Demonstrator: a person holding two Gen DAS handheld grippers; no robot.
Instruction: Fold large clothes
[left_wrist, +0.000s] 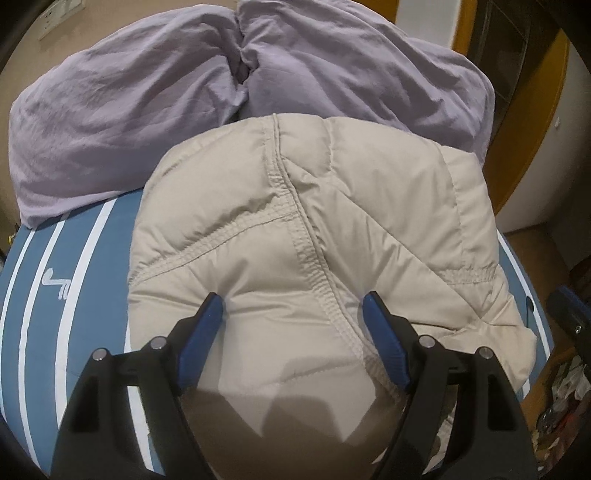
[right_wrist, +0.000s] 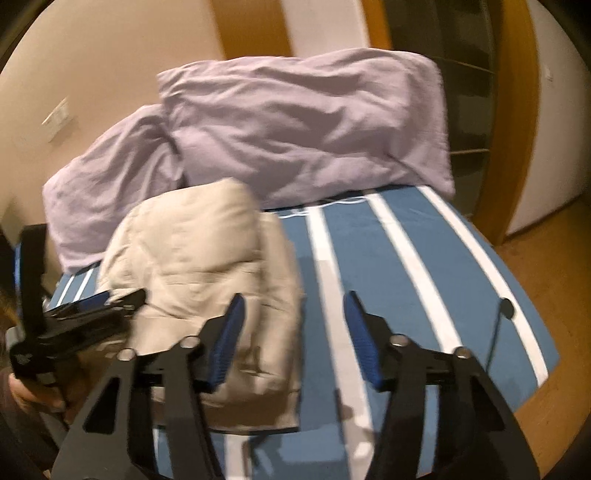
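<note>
Lying folded on the blue striped bed, the beige padded jacket is sitting just before lilac pillows. Left gripper is hovering over it, jaws spread, gripping nothing. Right gripper is standing part-open beside it, empty.

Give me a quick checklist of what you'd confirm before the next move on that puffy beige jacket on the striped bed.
1. Puffy beige quilted jacket lies bundled on the blue-and-white striped bed cover: ok.
2. Left claw over the jacket, open, nothing pinched: ok.
3. Right claw open, empty, beside the jacket: ok.
4. Crumpled lilac bedding touches the jacket's far edge; could snag: not ok.
5. Fold tidy underneath: cannot tell.
</note>
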